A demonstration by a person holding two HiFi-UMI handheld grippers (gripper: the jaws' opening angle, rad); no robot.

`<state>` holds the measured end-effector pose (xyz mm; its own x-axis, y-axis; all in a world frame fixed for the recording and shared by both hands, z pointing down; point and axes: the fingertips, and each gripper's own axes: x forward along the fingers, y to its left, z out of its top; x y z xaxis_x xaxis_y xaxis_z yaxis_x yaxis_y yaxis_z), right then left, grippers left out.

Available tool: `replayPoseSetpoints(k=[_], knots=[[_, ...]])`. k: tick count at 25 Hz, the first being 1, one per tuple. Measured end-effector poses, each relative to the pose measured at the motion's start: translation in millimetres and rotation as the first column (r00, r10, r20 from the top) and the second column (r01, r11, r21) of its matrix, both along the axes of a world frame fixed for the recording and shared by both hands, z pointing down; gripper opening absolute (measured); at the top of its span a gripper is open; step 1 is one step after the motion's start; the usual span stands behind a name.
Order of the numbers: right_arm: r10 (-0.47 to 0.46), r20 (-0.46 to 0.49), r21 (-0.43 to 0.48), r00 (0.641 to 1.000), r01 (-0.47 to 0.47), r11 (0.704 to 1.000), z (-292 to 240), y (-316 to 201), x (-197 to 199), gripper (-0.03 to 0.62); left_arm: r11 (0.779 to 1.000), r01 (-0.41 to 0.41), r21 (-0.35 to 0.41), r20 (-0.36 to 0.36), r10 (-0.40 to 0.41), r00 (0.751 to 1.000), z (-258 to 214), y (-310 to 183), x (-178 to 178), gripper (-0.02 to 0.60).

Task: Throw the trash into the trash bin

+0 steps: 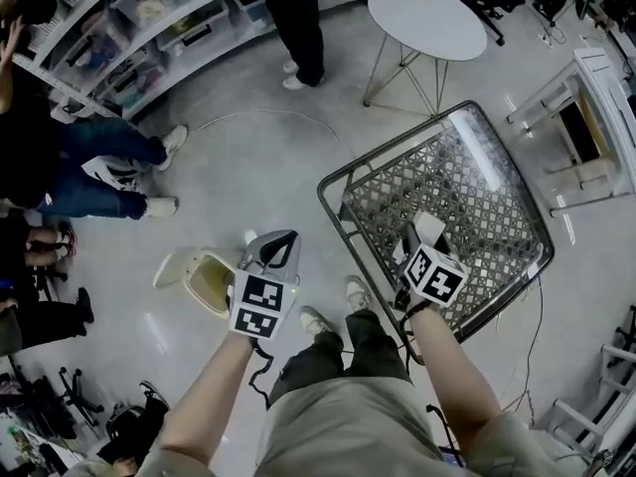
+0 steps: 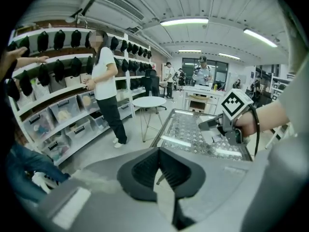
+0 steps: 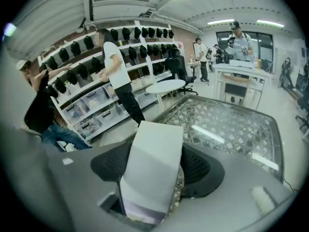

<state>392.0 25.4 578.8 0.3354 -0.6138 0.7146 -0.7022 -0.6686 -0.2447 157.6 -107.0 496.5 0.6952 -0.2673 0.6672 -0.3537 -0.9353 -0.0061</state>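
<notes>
My right gripper (image 1: pixel 422 237) is shut on a white cardboard box (image 1: pixel 430 229) and holds it above the near edge of the lattice-patterned glass table (image 1: pixel 397 139). In the right gripper view the box (image 3: pixel 153 163) stands upright between the two dark pads (image 3: pixel 110 167), filling the gap. My left gripper (image 1: pixel 281 239) is shut with nothing in it; its pads (image 2: pixel 145 170) meet. It hangs over the floor beside a cream trash bin (image 1: pixel 204 281), whose lid stands open, to the left of my feet. The right gripper (image 2: pixel 212 124) also shows in the left gripper view.
A round white side table (image 1: pixel 425 18) stands beyond the glass table. A person (image 1: pixel 298 18) stands by shelving with storage boxes (image 1: pixel 149 28); others sit at the left (image 1: pixel 89 167). A white rack (image 1: pixel 596 117) is at the right.
</notes>
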Motion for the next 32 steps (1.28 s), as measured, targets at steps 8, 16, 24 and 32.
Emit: replayPoseSetpoints(k=[8, 16, 24, 32], knots=[[-0.208, -0.132, 0.177, 0.969, 0.229, 0.957, -119.4, -77.4, -50.5, 0.324, 0.985, 0.127, 0.116, -0.049, -0.122, 0.991, -63.3, -36.4, -69.0, 0.003], [-0.512, -0.293, 0.258, 0.808, 0.582, 0.771, -191.3, -161.7, -161.9, 0.324, 0.92, 0.342, 0.192, -0.074, -0.334, 0.94, -91.7, -52.0, -160.3, 0.003], [-0.75, -0.344, 0.253, 0.565, 0.825, 0.505, -203.4, -219.3, -297.5, 0.324, 0.78, 0.584, 0.223, -0.094, -0.579, 0.81, -98.0, -59.3, -283.6, 0.003], [-0.898, -0.3, 0.226, 0.322, 0.939, 0.261, -178.1, -238.8, -430.5, 0.322, 0.636, 0.744, 0.205, -0.094, -0.744, 0.662, -85.1, -40.3, -387.1, 0.003]])
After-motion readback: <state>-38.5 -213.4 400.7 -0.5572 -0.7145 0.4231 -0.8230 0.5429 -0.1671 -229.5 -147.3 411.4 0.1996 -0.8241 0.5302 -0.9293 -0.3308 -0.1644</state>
